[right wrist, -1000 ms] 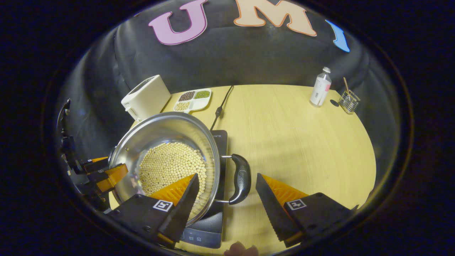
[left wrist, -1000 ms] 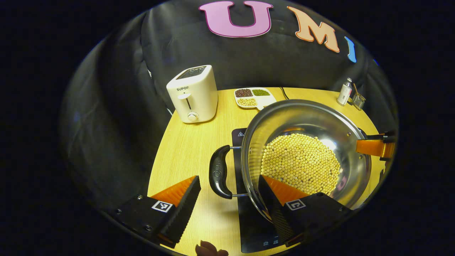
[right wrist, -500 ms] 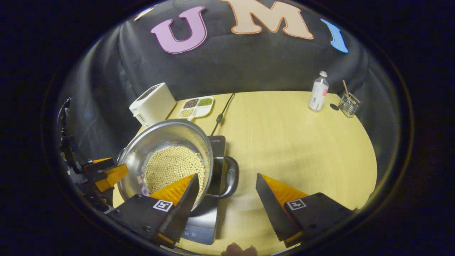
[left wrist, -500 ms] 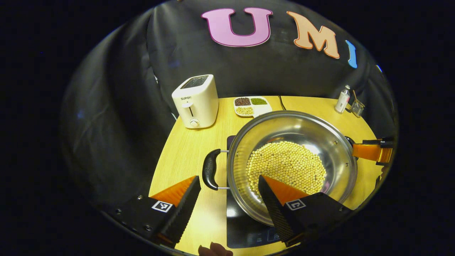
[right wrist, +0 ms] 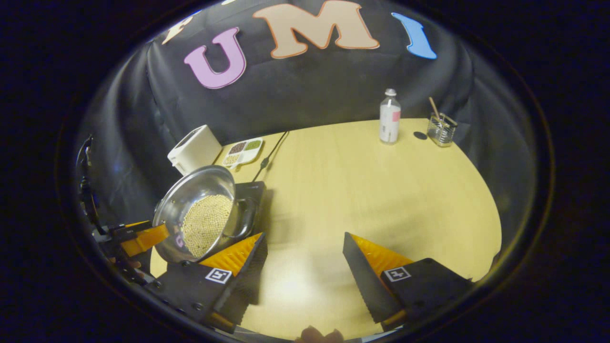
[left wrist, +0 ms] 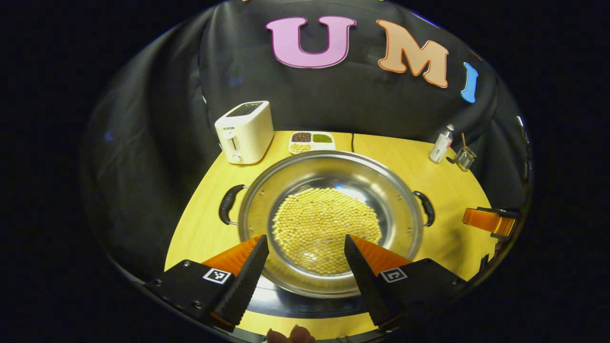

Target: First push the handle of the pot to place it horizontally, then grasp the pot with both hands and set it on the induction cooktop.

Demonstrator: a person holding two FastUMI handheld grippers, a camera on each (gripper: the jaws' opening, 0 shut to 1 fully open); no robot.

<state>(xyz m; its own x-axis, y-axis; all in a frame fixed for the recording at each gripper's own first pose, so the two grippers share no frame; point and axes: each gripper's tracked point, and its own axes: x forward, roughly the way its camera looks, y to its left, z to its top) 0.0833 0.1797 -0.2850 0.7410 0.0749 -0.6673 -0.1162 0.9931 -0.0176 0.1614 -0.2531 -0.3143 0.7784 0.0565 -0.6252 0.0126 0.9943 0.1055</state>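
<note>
Now, stock as seen:
Pot [left wrist: 400,190]: steel, two black side handles level, sits on the cooktop [left wrist: 305,305]; also at left in the right gripper view [right wrist: 190,200]
Beans [left wrist: 326,228]: pale, cover the pot's floor
Left gripper [left wrist: 305,267]: fingers wide apart, hold nothing, hover over the pot's near rim
Right gripper [right wrist: 302,267]: fingers wide apart, hold nothing, above bare table [right wrist: 381,190], apart from the pot
Toaster [left wrist: 244,131]: white, rear left
Tray [left wrist: 311,141]: beside toaster
Bottle [right wrist: 390,116]: rear, upright
</note>
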